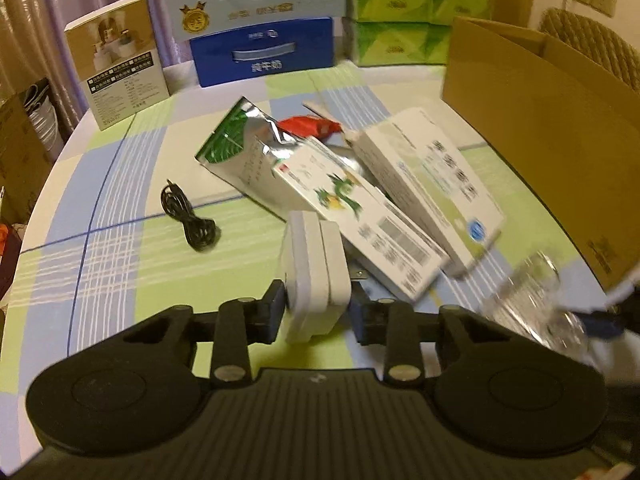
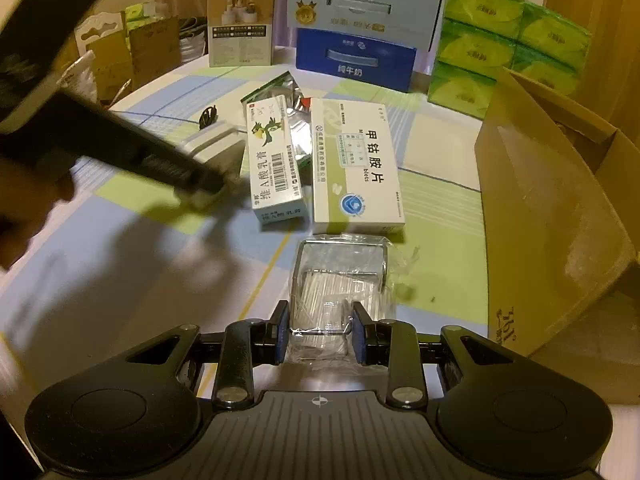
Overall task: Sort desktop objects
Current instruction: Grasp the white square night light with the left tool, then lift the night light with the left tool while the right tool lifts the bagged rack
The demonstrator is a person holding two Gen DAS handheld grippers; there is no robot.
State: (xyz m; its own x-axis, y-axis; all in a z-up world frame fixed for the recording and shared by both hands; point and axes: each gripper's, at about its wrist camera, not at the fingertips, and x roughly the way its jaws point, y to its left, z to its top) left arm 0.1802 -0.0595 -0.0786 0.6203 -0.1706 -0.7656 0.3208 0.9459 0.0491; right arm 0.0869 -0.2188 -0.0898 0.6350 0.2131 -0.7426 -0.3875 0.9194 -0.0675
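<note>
While the left gripper [image 1: 318, 312] jaws pinch a smooth white charger [image 1: 314, 268], right gripper [image 2: 320, 338] jaws pinch a crinkly clear packet [image 2: 340, 284], glossy medicine boxes [image 2: 354, 168] beyond, brown cardboard box [image 2: 560, 216] right, checked counter [image 2: 120, 264].

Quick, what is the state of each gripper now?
Left gripper: closed on the white adapter.
Right gripper: closed on the clear bag.

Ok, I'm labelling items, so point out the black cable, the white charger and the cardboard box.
black cable [image 1: 188, 216]: left wrist view, middle of the coil.
white charger [image 1: 316, 276]: left wrist view, top face.
cardboard box [image 2: 532, 208]: right wrist view, near side wall.
</note>
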